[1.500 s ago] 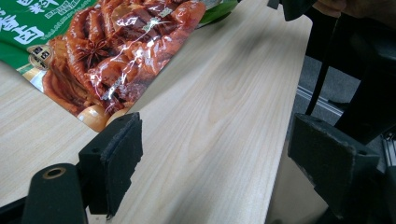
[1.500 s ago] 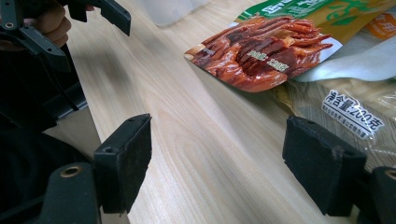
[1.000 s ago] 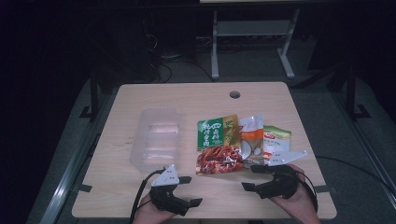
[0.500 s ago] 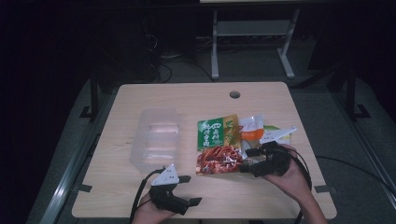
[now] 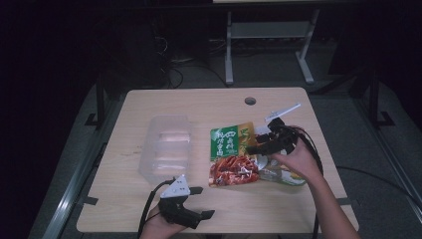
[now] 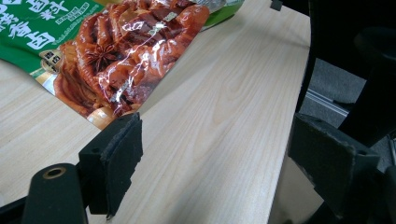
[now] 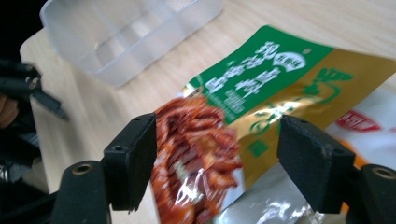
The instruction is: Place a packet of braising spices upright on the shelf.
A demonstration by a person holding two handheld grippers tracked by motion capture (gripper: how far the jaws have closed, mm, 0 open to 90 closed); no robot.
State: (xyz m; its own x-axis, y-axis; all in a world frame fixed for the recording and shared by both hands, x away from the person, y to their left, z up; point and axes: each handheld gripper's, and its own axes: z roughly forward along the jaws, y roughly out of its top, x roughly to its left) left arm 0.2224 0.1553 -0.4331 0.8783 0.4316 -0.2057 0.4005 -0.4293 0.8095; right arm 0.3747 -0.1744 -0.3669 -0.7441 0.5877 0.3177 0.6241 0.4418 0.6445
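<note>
A green and gold snack pouch (image 5: 231, 154) with a red food picture lies flat in the middle of the wooden table (image 5: 199, 107); it also shows as the pouch (image 7: 243, 102) and the pouch (image 6: 102, 56). My right gripper (image 5: 259, 145) hovers open over the pouch's right side, jaws pointing left; in the right gripper view its jaws stand wide apart around the gripper (image 7: 217, 163) gap, above the pouch. My left gripper (image 5: 201, 201) rests open near the front edge, empty; the left gripper (image 6: 212, 158) faces bare wood.
A clear plastic container (image 5: 166, 147) sits left of the pouch, also seen as the container (image 7: 126, 32). More packets (image 5: 281, 174) lie under and right of the pouch. A round cable hole (image 5: 250, 101) is at the back. The table's right edge (image 6: 299, 84) is close.
My right gripper has moved from the front right edge up and leftward over the packets, now above the pouch. The left gripper has stayed put.
</note>
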